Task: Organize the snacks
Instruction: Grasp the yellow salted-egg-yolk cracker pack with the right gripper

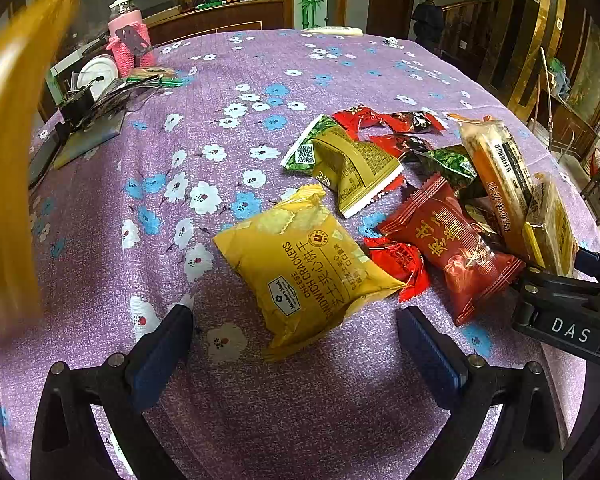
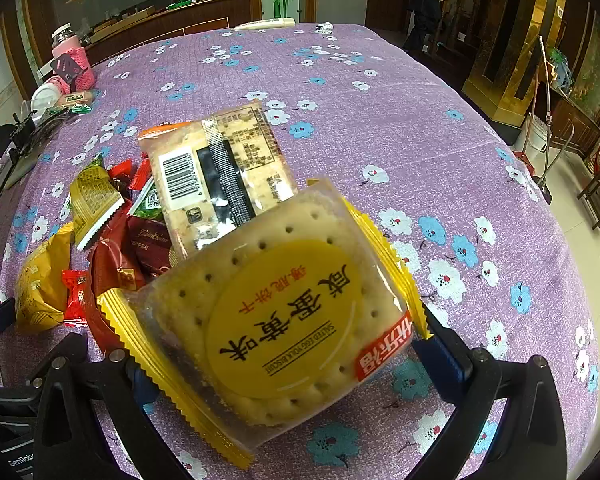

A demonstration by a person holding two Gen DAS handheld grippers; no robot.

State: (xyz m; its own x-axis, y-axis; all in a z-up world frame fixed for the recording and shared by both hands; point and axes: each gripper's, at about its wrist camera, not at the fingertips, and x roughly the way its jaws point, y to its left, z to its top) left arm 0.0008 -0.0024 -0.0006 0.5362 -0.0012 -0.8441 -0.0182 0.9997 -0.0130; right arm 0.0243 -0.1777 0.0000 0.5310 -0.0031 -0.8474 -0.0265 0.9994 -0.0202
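A pile of snack packets lies on the purple flowered tablecloth (image 1: 260, 400). My left gripper (image 1: 296, 340) is open just above the cloth, its fingertips on either side of the near corner of a yellow cheese sandwich crackers pack (image 1: 300, 264). My right gripper (image 2: 292, 368) is shut on a clear, yellow-edged salted egg yolk biscuit pack (image 2: 284, 320), which the left wrist view shows on edge at the right (image 1: 552, 228). Behind it leans a clear cracker pack with a barcode (image 2: 216, 172). A dark red pack (image 1: 452, 248), an olive pack (image 1: 360, 168) and small red candies (image 1: 400, 264) lie in the pile.
A pink knitted bottle (image 1: 130, 36), a white round lid (image 1: 98, 74) and dark clutter (image 1: 92, 128) sit at the table's far left. A blurred yellow shape (image 1: 12, 160) fills the left edge of the left wrist view. The table's right edge (image 2: 540, 184) drops to the floor.
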